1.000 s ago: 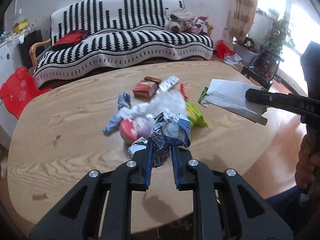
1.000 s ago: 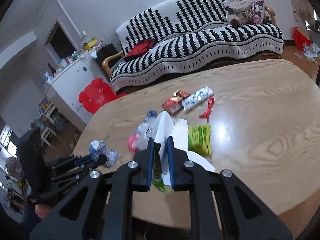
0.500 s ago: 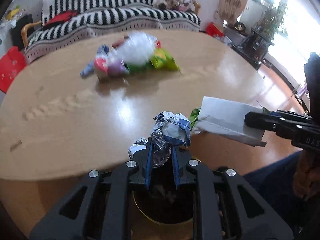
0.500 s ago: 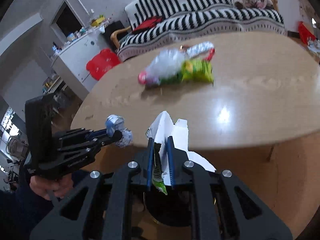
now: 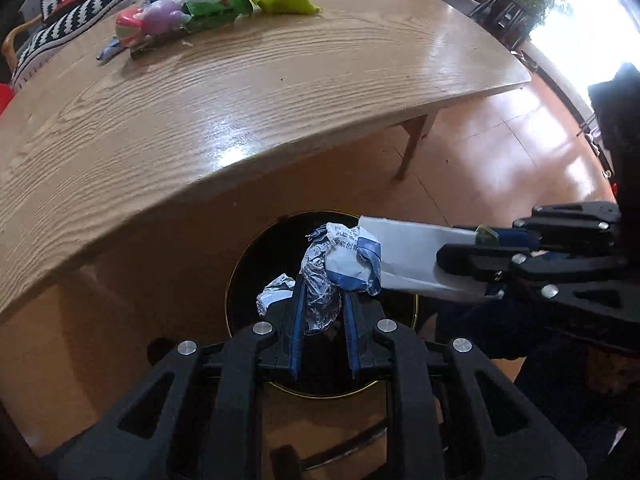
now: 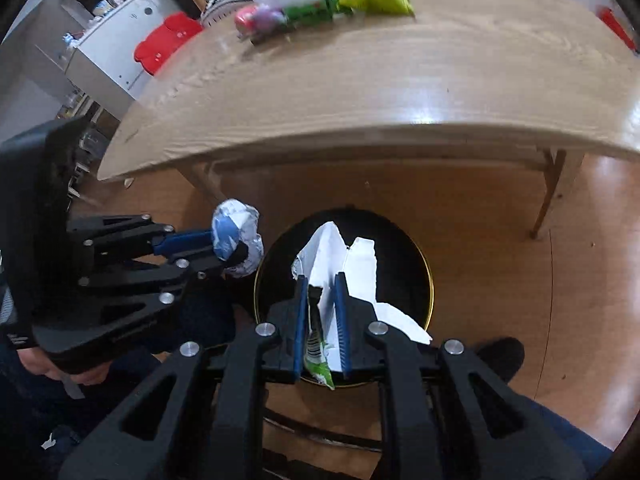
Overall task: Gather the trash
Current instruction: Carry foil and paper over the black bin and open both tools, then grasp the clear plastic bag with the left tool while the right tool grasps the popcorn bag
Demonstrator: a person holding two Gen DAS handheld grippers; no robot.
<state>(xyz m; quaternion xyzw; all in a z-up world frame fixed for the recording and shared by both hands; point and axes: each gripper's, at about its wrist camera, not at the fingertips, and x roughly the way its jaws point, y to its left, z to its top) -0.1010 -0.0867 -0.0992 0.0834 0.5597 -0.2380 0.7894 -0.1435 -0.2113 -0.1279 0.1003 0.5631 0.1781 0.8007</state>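
My left gripper (image 5: pixel 322 300) is shut on a crumpled foil wrapper (image 5: pixel 340 268), silver and blue, and holds it over the open black trash bin (image 5: pixel 256 256) with a gold rim on the floor. My right gripper (image 6: pixel 320 292) is shut on a torn white paper box (image 6: pixel 340 264) together with a green wrapper (image 6: pixel 316 348), also above the bin (image 6: pixel 412 264). In the right wrist view the left gripper (image 6: pixel 224 248) with the foil wrapper (image 6: pixel 236 236) is at the bin's left edge. In the left wrist view the right gripper (image 5: pixel 460 256) holds the white box (image 5: pixel 408 256) right of my fingers.
The wooden table (image 5: pixel 240 92) juts over the floor just beyond the bin; its legs (image 6: pixel 546 196) stand to the right. More trash (image 5: pixel 208 4) lies on its far side: green packets, clear plastic, a pink item. Orange floor (image 5: pixel 500 152) lies to the right.
Both grippers have pulled back from the table and tipped down, each still holding its trash. They now hang over the bin on the floor, which has come fully into view.
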